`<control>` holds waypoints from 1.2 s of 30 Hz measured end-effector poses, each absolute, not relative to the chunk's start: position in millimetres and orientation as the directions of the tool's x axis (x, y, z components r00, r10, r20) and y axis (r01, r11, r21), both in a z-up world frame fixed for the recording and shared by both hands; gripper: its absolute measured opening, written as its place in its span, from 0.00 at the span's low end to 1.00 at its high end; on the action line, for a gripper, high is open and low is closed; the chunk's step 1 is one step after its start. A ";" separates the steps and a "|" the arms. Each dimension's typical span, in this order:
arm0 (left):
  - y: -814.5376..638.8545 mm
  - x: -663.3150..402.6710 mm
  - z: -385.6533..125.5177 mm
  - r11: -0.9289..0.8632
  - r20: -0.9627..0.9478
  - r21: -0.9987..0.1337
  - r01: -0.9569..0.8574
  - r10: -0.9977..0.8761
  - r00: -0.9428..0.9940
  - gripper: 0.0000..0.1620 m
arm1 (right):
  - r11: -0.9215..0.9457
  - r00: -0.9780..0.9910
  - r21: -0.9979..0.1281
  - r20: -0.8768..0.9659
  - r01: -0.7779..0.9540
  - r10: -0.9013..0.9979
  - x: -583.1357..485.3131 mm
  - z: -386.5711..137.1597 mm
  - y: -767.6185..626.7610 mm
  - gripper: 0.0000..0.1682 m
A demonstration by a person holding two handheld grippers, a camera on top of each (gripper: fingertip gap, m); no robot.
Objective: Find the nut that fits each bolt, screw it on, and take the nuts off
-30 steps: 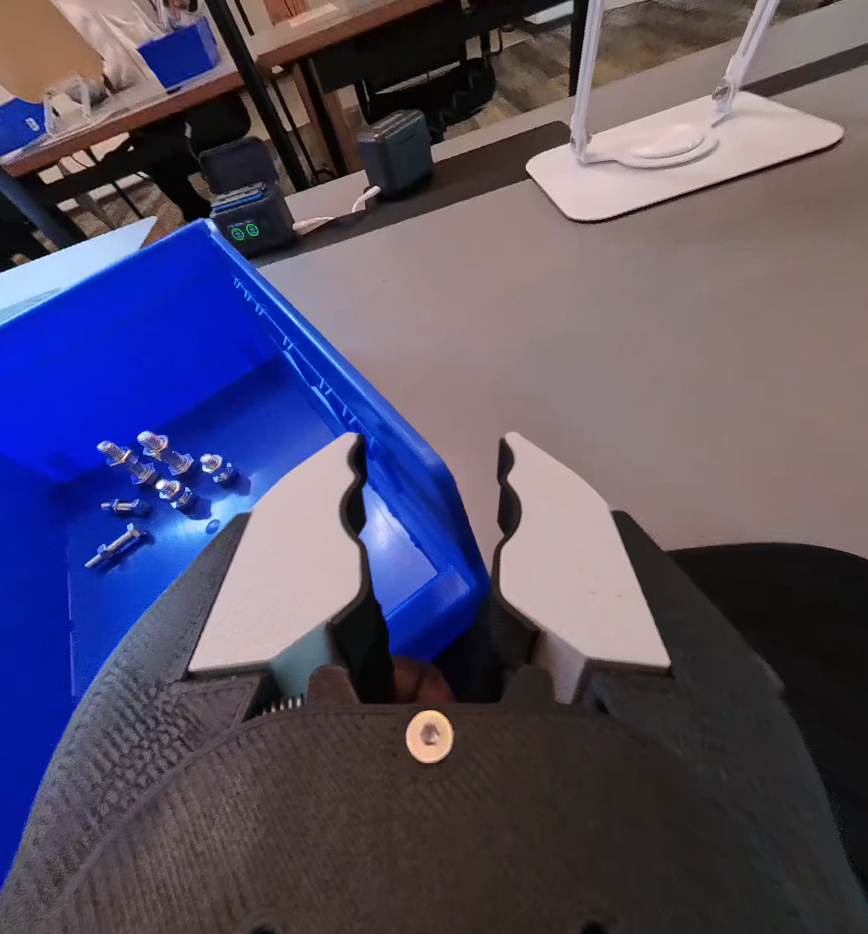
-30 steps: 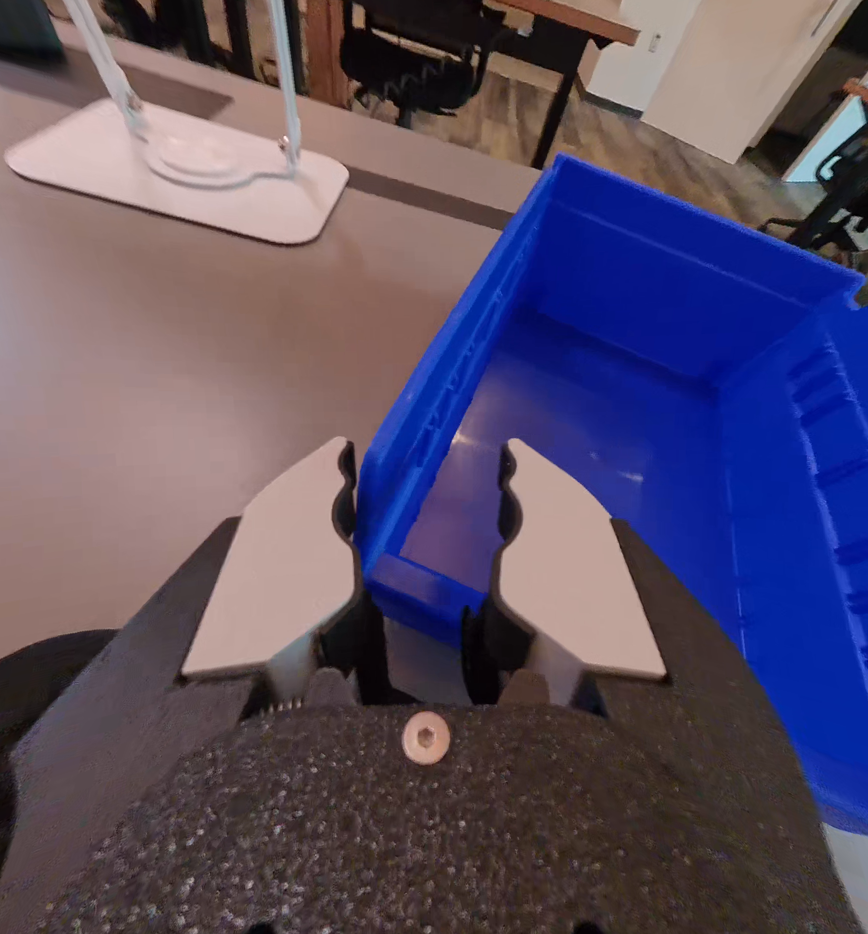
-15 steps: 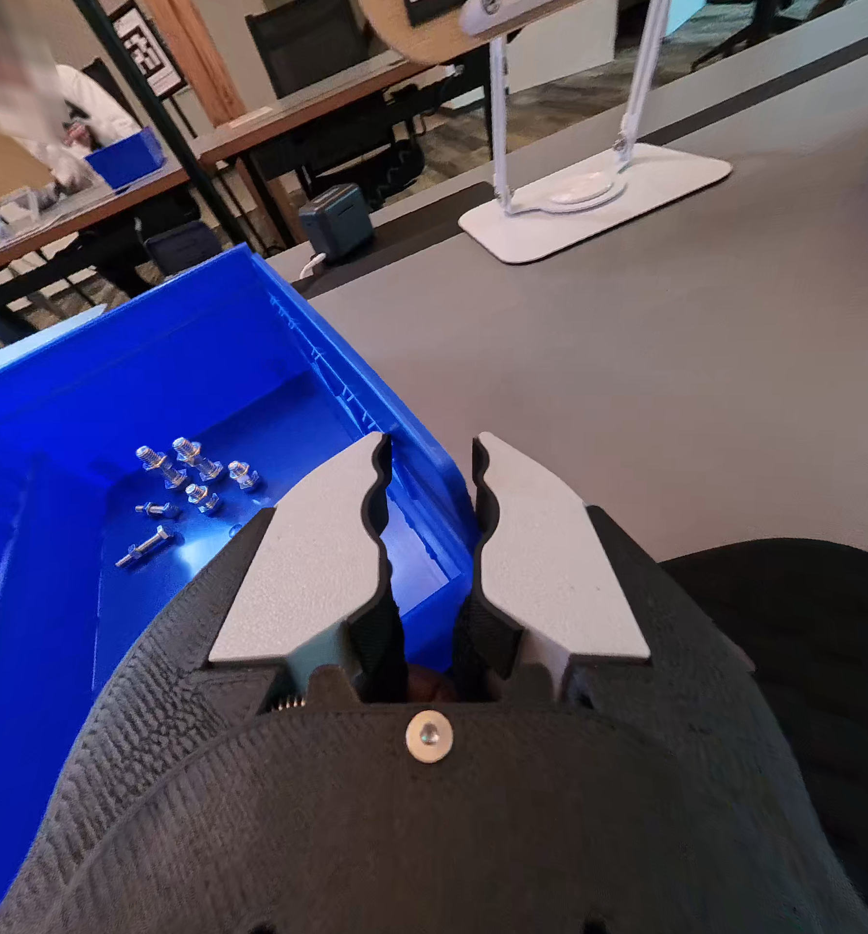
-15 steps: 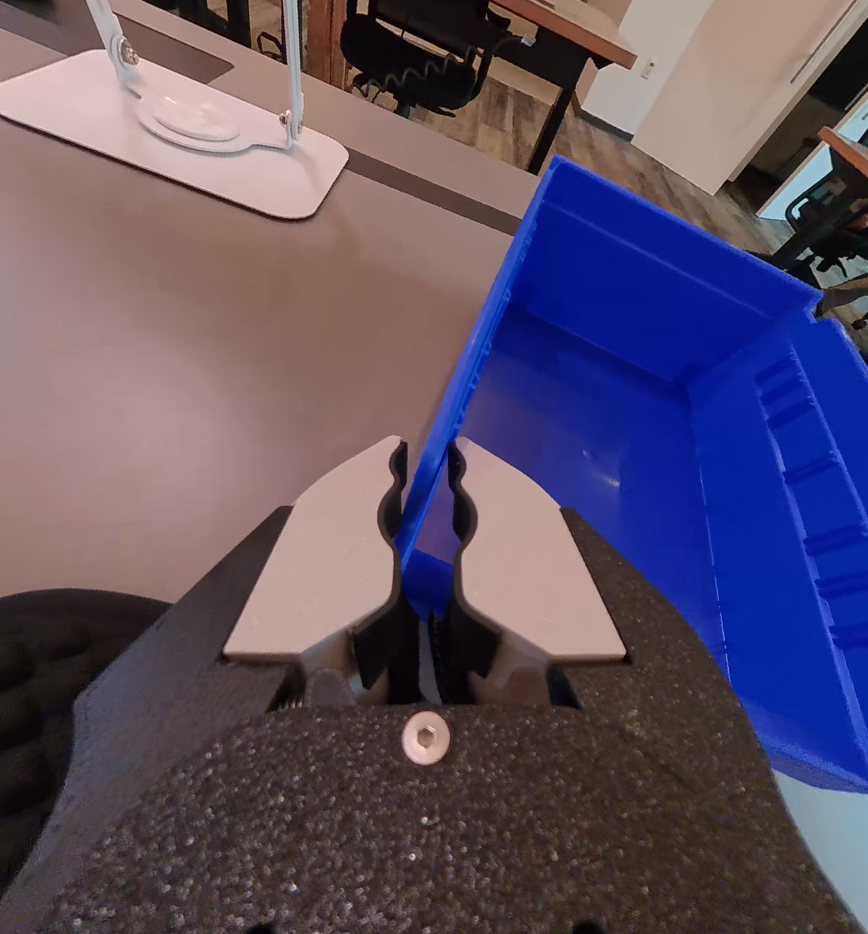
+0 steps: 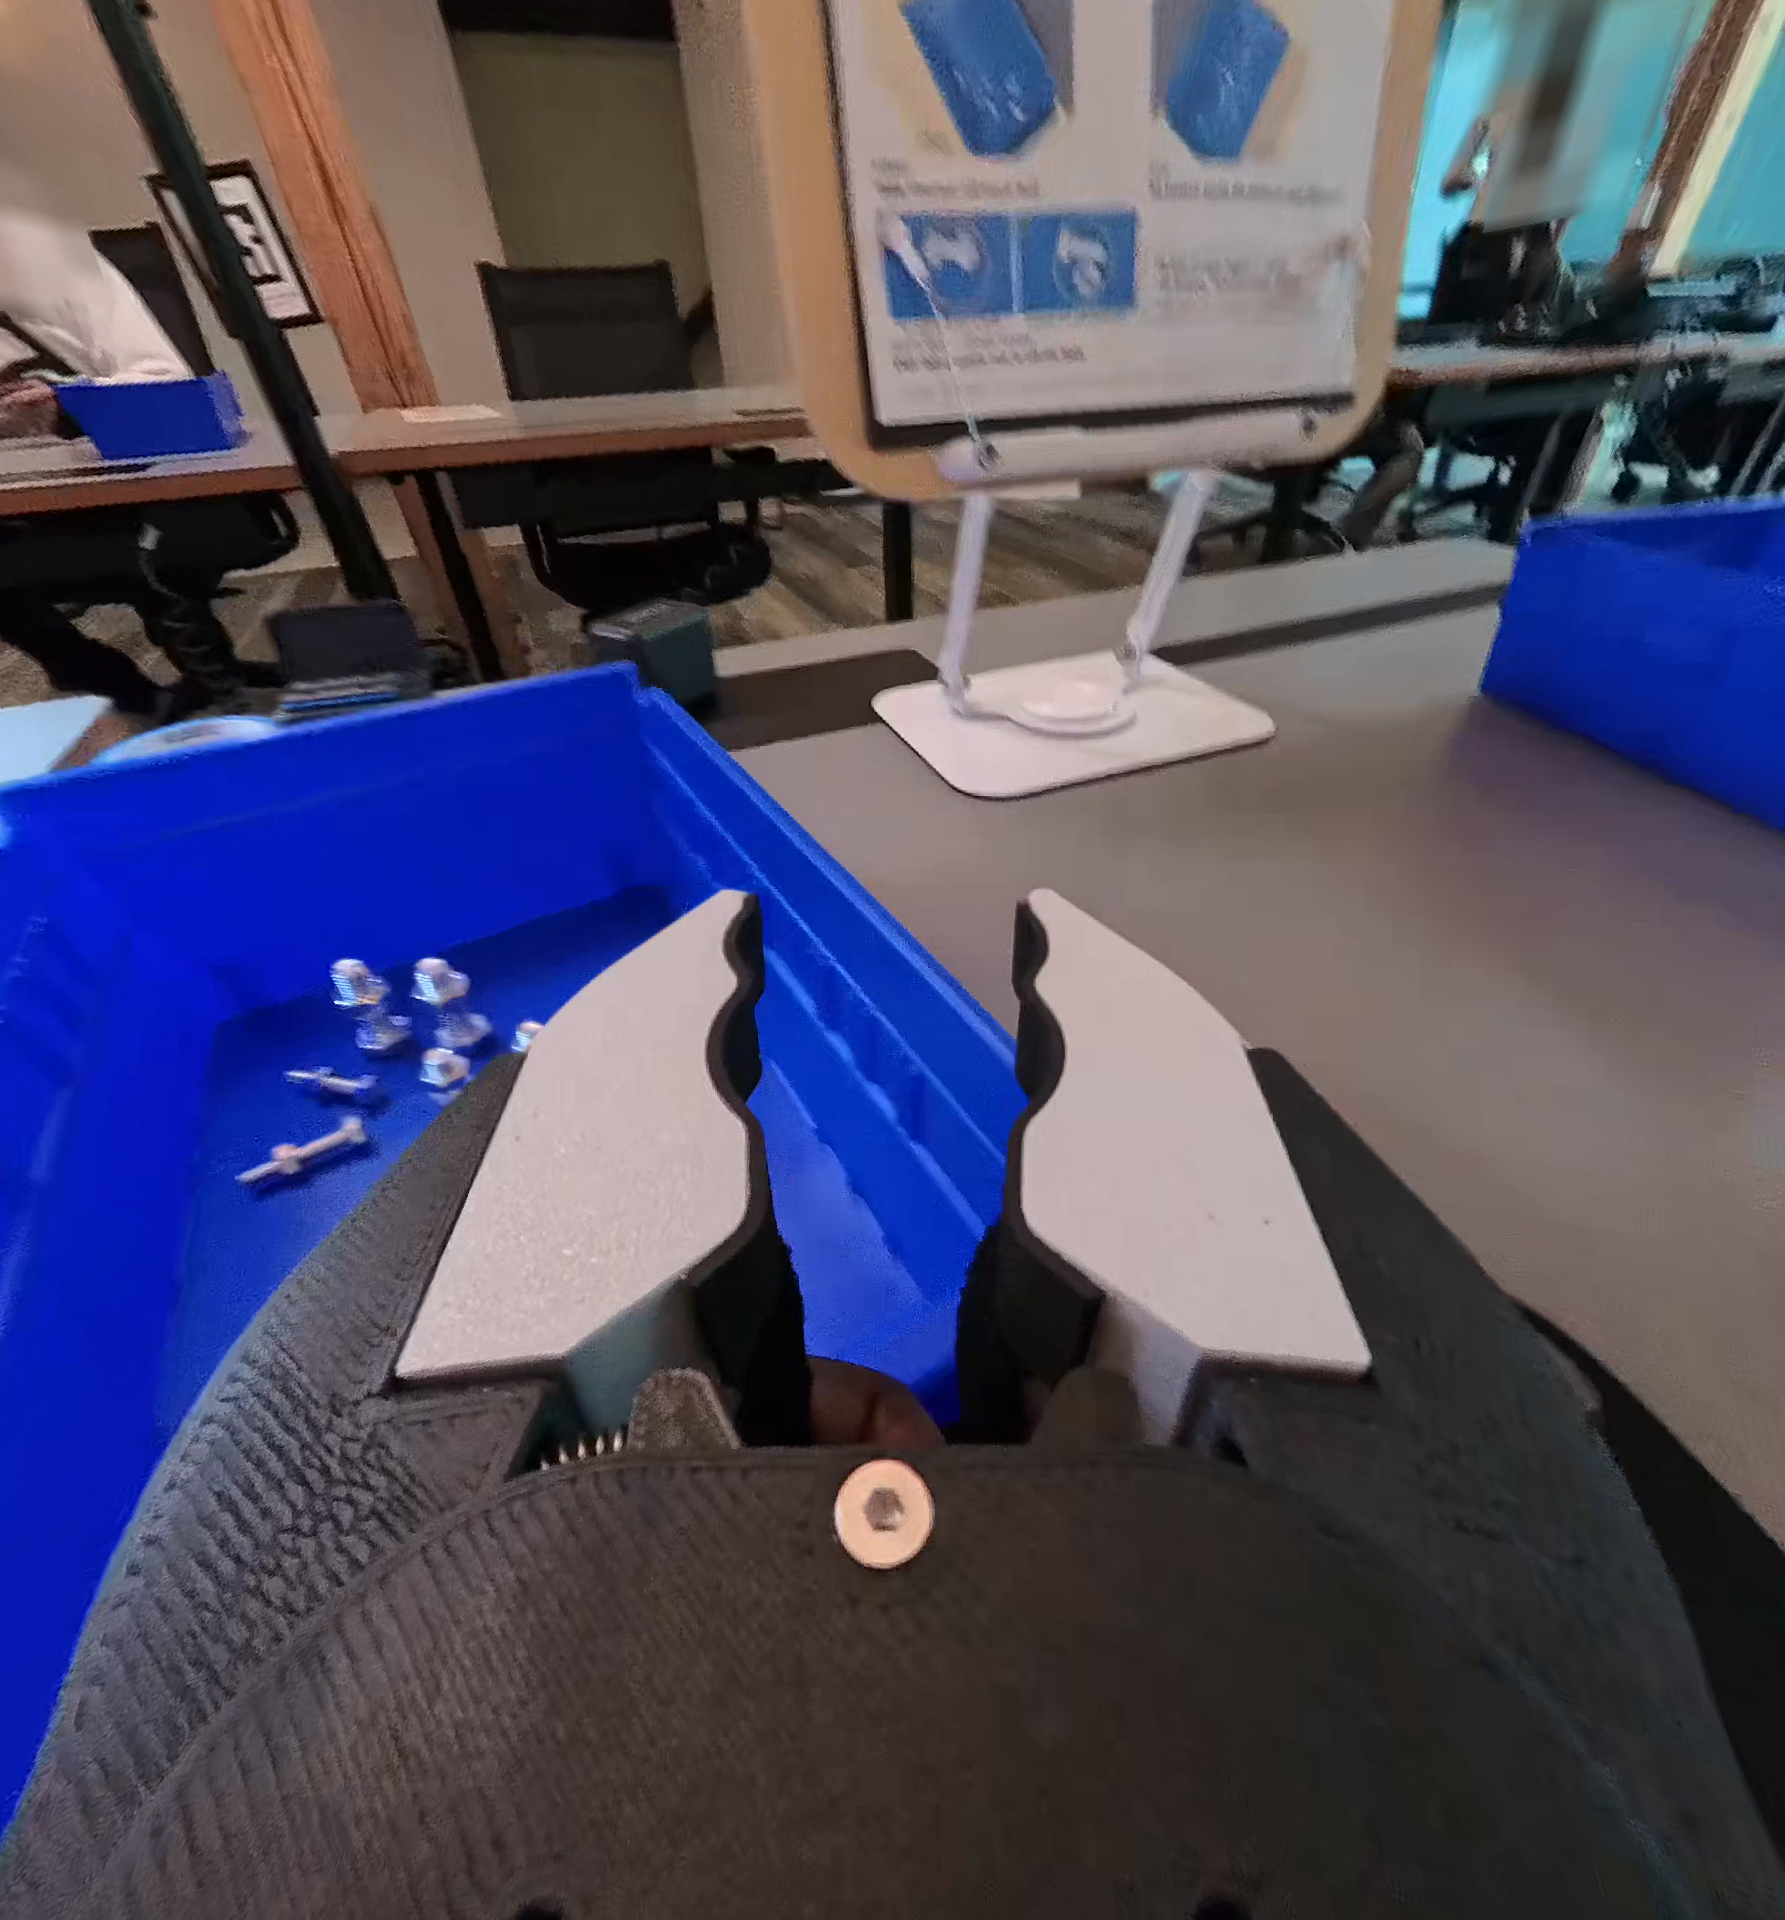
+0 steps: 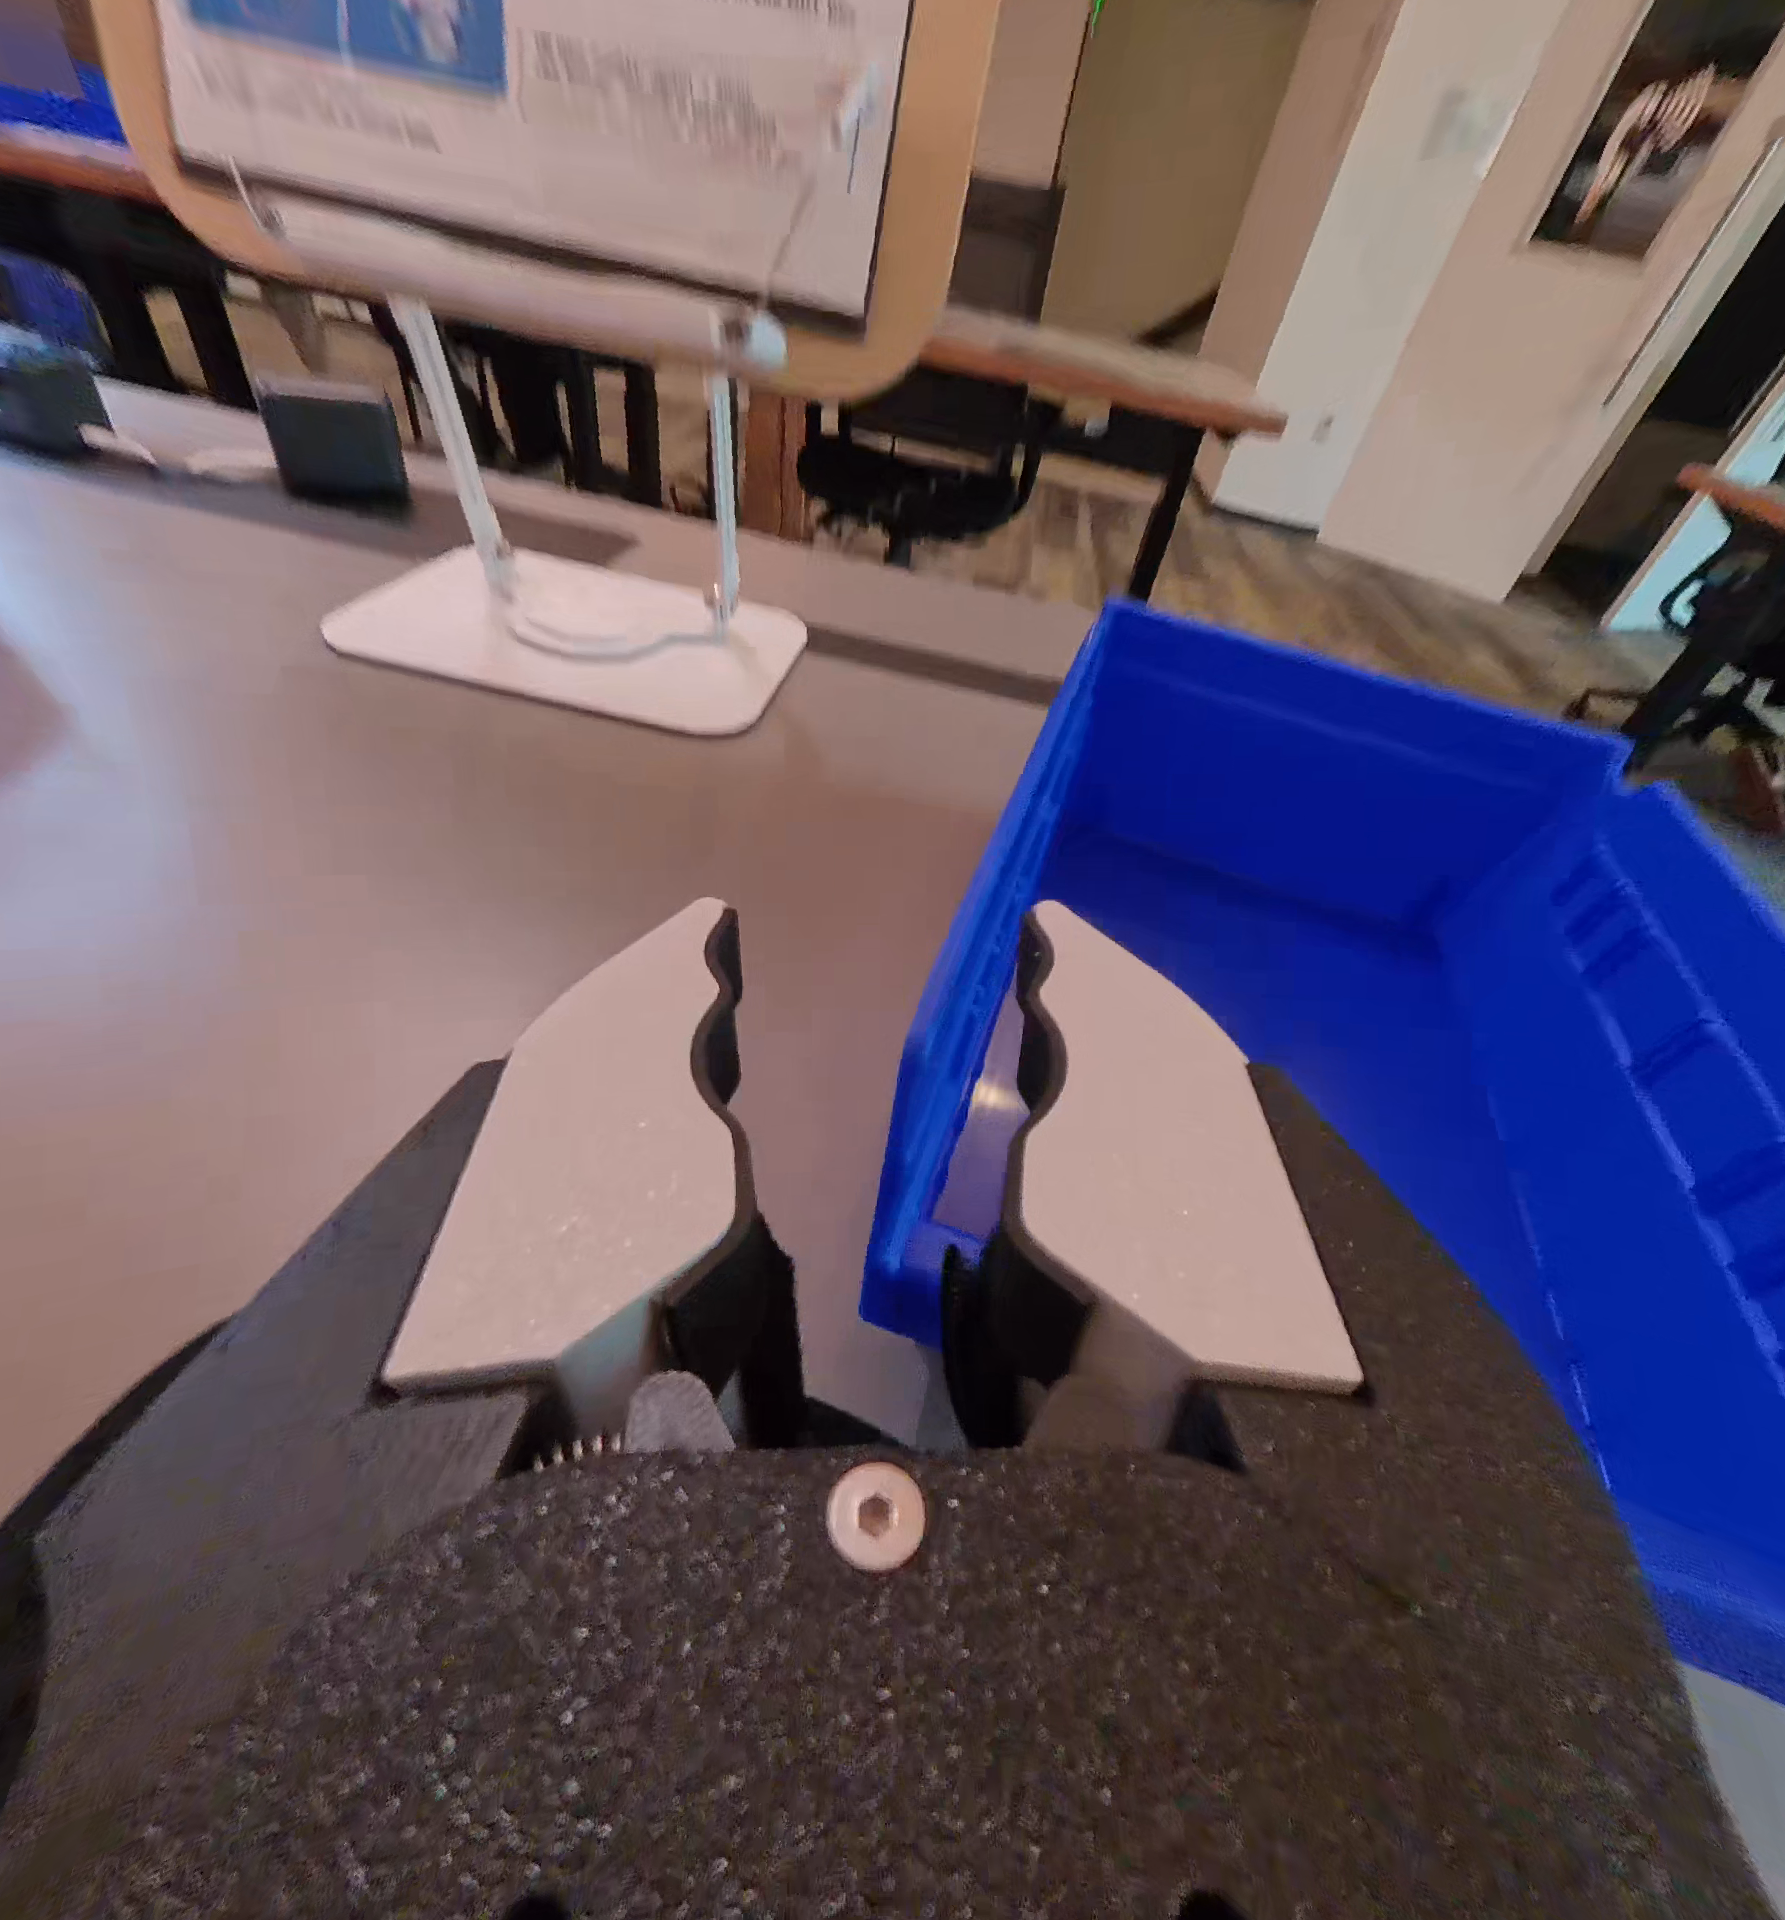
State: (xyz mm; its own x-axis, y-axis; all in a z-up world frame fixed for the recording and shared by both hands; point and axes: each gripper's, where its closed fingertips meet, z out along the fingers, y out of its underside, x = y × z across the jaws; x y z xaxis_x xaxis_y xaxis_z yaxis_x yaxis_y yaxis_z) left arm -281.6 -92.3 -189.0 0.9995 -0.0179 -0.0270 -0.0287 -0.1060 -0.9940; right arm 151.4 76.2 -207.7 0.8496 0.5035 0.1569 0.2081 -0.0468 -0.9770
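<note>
Several small silver bolts and nuts lie on the floor of a blue bin at the left of the left wrist view. My left gripper is open and empty, held over that bin's right wall. My right gripper is open and empty, straddling the left wall of a second blue bin whose visible inside holds nothing. That second bin also shows at the far right of the left wrist view.
A white stand holding a framed instruction board stands at the back of the grey table; it also shows in the right wrist view. Small dark boxes sit along the back edge. Desks and chairs lie beyond. Tip to tip, the grippers are about 45 centimetres apart.
Both grippers closed partway, then opened wide again. Both views tilted up, showing the board and room. The right gripper shifted left relative to its bin wall.
</note>
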 end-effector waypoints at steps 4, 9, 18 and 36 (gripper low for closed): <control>-77.6 -335.3 -176.6 -0.203 0.013 -0.979 0.027 0.072 0.997 0.31 | 0.059 0.846 -0.985 0.169 0.162 0.506 146.8 -183.8 64.6 0.29; -35.3 -398.9 -208.7 -0.448 -0.013 -0.891 0.074 0.188 0.982 0.30 | 0.085 0.837 -0.985 0.171 0.148 0.521 142.4 -176.5 57.7 0.29; 1.0 -436.5 -269.7 -0.684 -0.062 -0.724 0.095 0.201 0.978 0.20 | 0.075 0.849 -0.989 0.149 0.128 0.507 156.4 -178.3 59.9 0.28; 7.9 -443.5 -286.5 -0.725 -0.069 -0.684 0.079 0.173 0.983 0.06 | 0.061 0.859 -0.988 0.152 0.140 0.490 162.5 -184.3 65.3 0.27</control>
State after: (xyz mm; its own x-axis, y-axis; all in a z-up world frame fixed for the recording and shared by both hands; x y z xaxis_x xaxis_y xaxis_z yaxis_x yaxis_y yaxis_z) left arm -443.5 7.9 -286.5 0.9826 0.1726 -0.0689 0.0794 -0.7252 -0.6840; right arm 162.5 65.3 -184.3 0.8586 0.4897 0.1519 0.1401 0.0608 -0.9883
